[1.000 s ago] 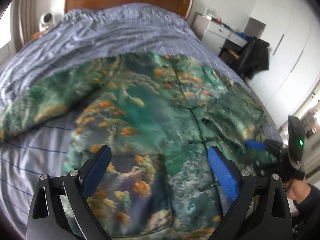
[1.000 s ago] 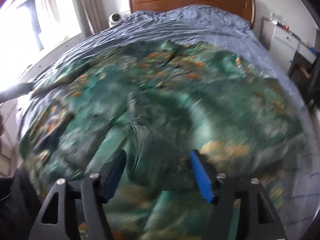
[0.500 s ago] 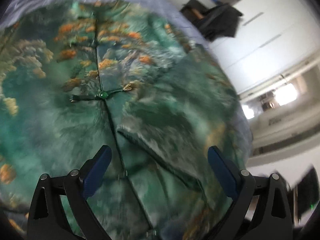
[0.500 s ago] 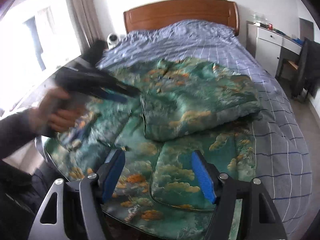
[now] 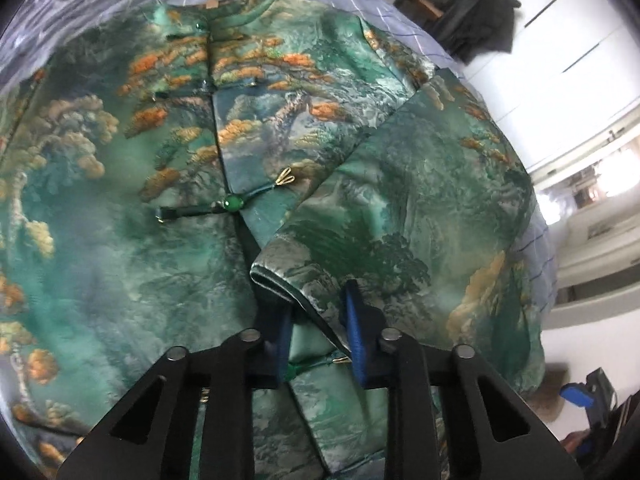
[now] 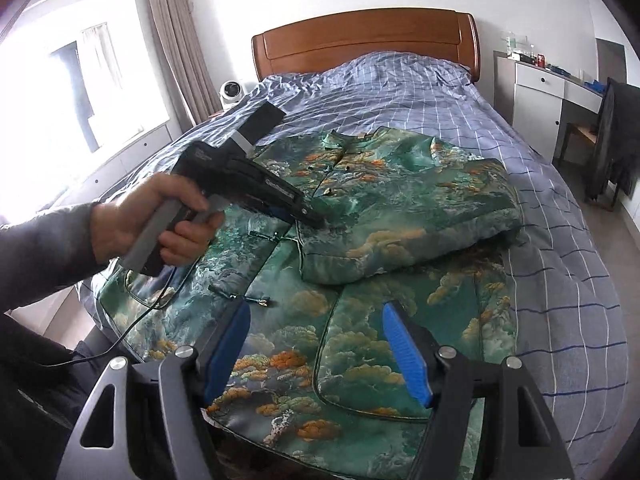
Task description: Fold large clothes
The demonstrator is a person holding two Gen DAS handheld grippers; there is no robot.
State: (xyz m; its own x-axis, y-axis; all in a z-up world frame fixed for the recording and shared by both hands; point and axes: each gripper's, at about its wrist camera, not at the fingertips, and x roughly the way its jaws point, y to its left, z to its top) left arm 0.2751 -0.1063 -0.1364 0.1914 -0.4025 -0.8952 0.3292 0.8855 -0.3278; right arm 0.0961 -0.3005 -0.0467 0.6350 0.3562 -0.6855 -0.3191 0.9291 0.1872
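A large green robe (image 6: pixel 400 208) with orange tree print lies front-up on the bed; it fills the left wrist view (image 5: pixel 120 200). Its right sleeve (image 5: pixel 400 208) is folded across the chest, cuff near the front seam. My left gripper (image 5: pixel 318 320) has closed in around the cuff edge of that sleeve; from the right wrist view it (image 6: pixel 316 222) sits at the same cuff. My right gripper (image 6: pixel 316 352) is open and empty above the robe's lower hem.
The bed has a blue checked cover (image 6: pixel 400 92) and a wooden headboard (image 6: pixel 360 44). A white desk (image 6: pixel 552 92) and a chair with a dark jacket (image 6: pixel 616 140) stand right of the bed. A window (image 6: pixel 80 80) is on the left.
My left gripper swung right, came down to the folded sleeve's cuff and narrowed its jaws around it. My right gripper pulled back off the sleeve toward the hem and stays open.
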